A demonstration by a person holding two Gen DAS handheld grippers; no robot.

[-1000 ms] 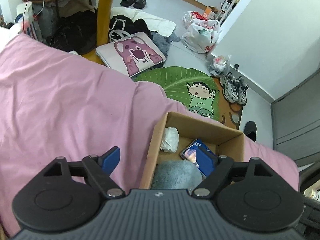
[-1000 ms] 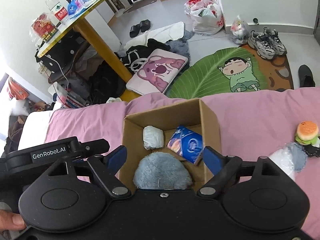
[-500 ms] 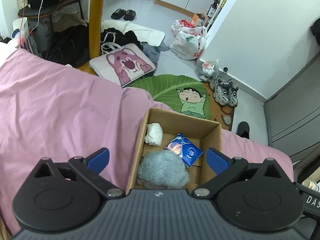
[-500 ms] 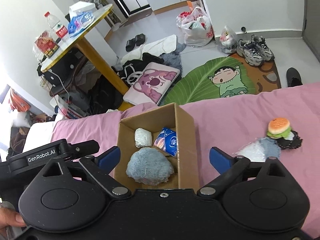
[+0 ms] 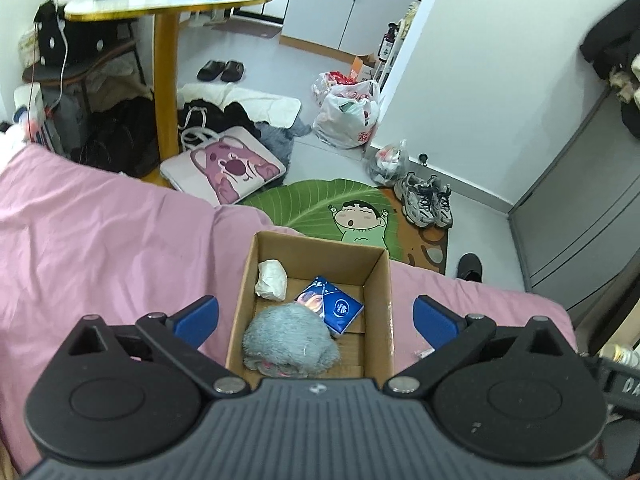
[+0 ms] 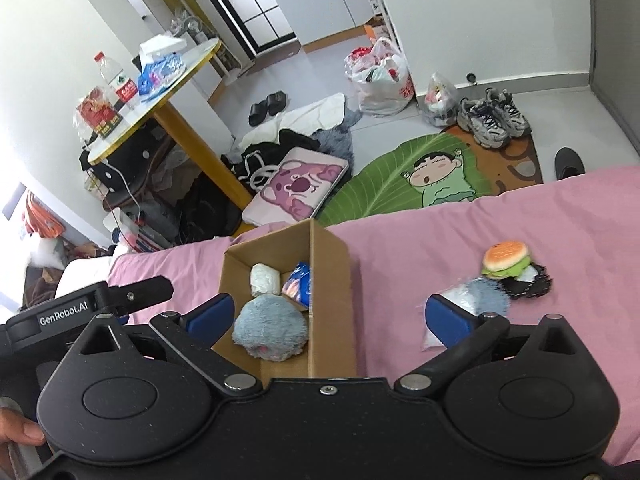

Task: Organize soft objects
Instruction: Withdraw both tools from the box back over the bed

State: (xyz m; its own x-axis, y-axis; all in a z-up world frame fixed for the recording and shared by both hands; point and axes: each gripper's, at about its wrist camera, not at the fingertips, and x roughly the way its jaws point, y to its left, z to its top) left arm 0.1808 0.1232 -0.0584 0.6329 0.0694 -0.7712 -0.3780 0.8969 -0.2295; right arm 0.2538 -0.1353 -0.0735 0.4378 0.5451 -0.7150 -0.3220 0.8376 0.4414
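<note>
An open cardboard box [image 5: 382, 300] [image 6: 332, 280] stands on the pink bed cover. Inside lie a grey fluffy plush [image 5: 290, 338] [image 6: 270, 332], a white crumpled bundle [image 5: 272, 280] [image 6: 264, 280] and a blue tissue pack [image 5: 330, 306] [image 6: 298, 286]. My left gripper [image 5: 316, 314] hovers open above the box, holding nothing. My right gripper [image 6: 330, 316] is open too, over the box's right wall. To the right on the cover sit a burger plush [image 6: 505, 258], a black lacy piece [image 6: 528, 284] and a grey-white fluffy item [image 6: 478, 298] partly behind the right finger.
The bed's far edge drops to a floor with a green leaf rug [image 5: 320, 204], a pink bear cushion [image 5: 224, 168], sneakers [image 5: 426, 200] and bags. A yellow-legged round table [image 6: 160, 84] stands at the left. The left gripper's body [image 6: 100, 304] and a hand [image 6: 16, 436] show at lower left.
Both grippers have risen and pulled back from the box, their jaws spreading wider. The grey plush stays in the box. The burger plush and fluffy item have come into fuller view.
</note>
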